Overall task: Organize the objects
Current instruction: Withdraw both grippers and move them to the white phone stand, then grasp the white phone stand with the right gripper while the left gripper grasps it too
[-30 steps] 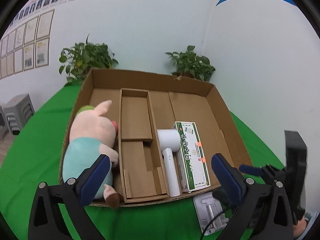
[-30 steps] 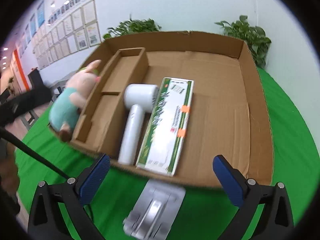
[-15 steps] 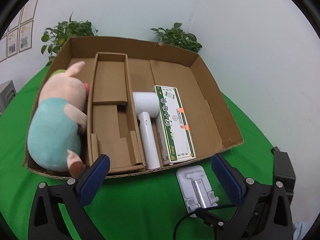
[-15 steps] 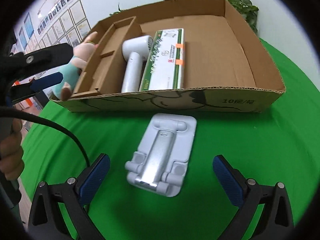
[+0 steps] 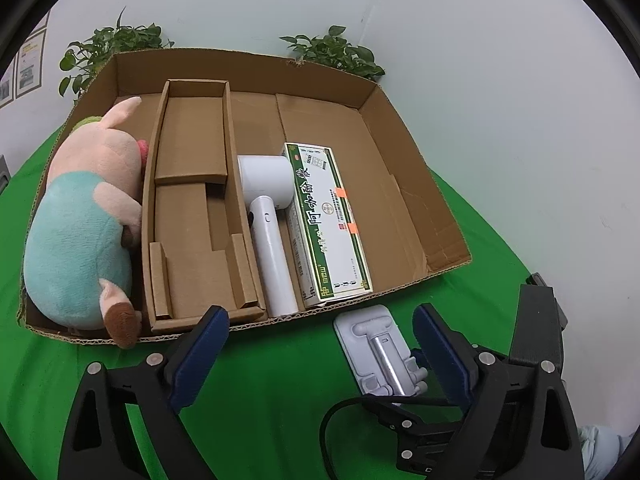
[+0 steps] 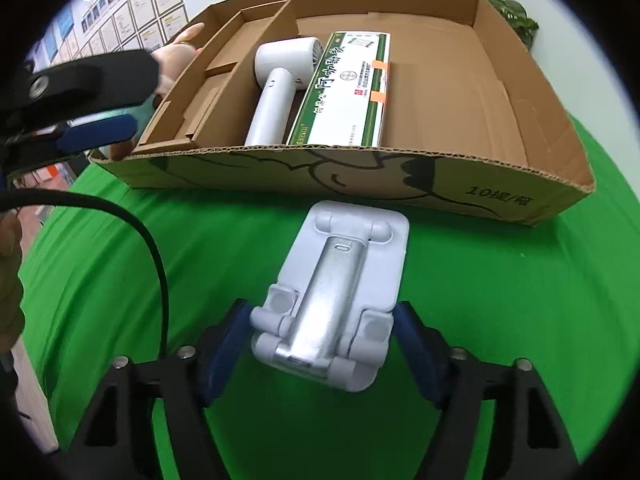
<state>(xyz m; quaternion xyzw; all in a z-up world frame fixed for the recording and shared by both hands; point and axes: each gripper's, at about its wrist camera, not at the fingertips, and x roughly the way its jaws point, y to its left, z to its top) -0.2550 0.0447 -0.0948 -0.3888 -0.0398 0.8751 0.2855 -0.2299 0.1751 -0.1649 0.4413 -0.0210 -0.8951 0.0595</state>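
While it lies flat on the green cloth (image 6: pixel 500 300) just in front of the cardboard box (image 6: pixel 440 196), the folded phone stand (image 6: pixel 332 292) shows a pale grey plastic plate with a silver metal arm down its middle. Its long axis runs toward the box, hinge end nearest the right gripper (image 6: pixel 320 354), whose blue pads (image 6: pixel 420 354) flank that end, whether touching I cannot tell. The left gripper (image 5: pixel 320 356) hovers spread wide, holding nothing.

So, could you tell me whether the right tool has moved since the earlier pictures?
Yes: the right tool has dropped back from the cardboard box and now straddles the phone stand.
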